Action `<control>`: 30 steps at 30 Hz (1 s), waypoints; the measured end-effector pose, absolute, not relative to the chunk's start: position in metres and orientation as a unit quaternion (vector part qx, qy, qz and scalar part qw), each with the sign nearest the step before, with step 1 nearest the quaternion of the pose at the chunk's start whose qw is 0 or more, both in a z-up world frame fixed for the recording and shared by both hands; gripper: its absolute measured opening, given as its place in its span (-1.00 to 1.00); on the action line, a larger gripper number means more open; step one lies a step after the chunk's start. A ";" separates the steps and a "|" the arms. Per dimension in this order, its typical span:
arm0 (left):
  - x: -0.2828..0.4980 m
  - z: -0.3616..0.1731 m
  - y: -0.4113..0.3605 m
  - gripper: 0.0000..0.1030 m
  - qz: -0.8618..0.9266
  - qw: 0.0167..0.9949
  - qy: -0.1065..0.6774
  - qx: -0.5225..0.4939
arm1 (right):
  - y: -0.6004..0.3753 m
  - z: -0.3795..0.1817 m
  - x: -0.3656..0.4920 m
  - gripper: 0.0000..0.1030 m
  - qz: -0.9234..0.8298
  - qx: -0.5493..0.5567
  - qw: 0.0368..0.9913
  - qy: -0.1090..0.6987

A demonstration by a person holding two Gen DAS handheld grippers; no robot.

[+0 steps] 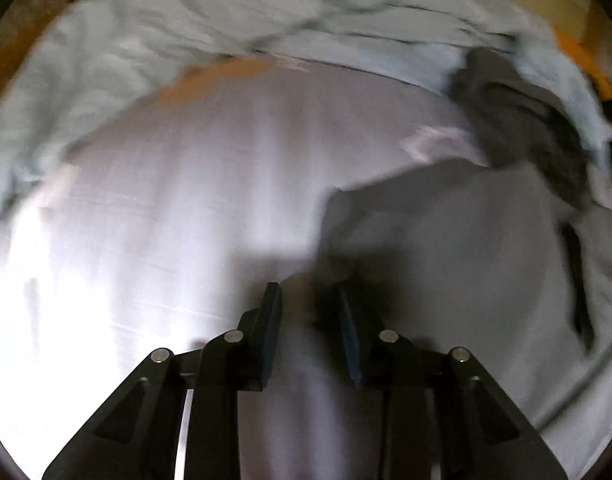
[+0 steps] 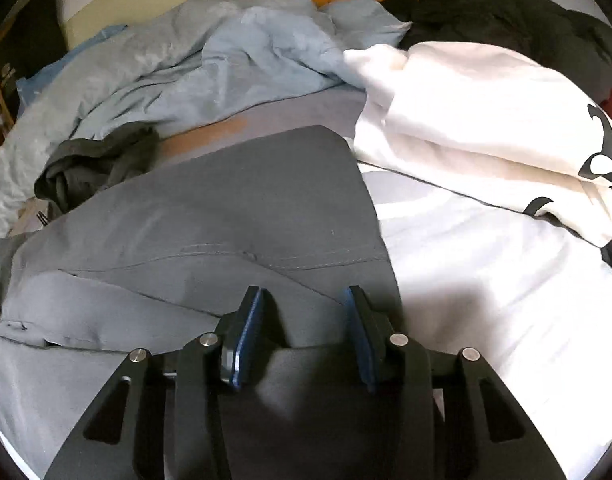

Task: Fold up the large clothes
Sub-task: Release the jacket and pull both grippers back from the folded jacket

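One grey garment lay flat on the white bed sheet, its long axis running left to right in the right wrist view. One white printed top lay beside it. The right gripper hung partly open over it, pads clear. The left gripper, slightly parted, held nothing.

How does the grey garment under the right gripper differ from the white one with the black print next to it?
The grey garment is laid out fairly flat and smooth; the white garment is bunched in thick rolls. The grey garment is plain, with a visible stitched seam, while the white garment carries a black print at its right end. The grey garment lies nearer the camera, with the white garment behind and to the right. Both rest on the pale bed sheet.
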State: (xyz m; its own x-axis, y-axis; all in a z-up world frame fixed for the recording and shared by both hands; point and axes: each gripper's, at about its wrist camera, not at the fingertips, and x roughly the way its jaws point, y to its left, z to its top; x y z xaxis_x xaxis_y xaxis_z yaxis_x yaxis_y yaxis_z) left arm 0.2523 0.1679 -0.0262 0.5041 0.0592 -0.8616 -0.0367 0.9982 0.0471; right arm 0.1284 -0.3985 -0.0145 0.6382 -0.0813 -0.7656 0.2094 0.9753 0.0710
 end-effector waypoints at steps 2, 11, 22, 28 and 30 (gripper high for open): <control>0.256 -0.035 0.168 -0.50 0.098 0.867 0.482 0.078 | -0.399 -0.015 0.127 -0.15 -0.077 0.071 0.903 0.416; 0.191 0.016 0.177 -0.56 0.022 0.921 0.389 0.028 | -0.397 0.027 0.053 -0.10 0.004 0.071 0.938 0.341; 0.025 0.087 0.117 0.01 -0.056 0.971 0.232 -0.010 | -0.367 0.093 -0.061 0.64 0.040 0.018 0.974 0.221; -0.050 0.073 0.062 1.00 -0.085 0.978 0.190 0.012 | -0.339 0.070 -0.087 0.75 0.048 -0.025 0.969 0.241; -0.059 0.061 0.042 1.00 -0.092 0.975 0.197 0.036 | -0.325 0.059 -0.090 0.76 0.055 -0.050 0.966 0.247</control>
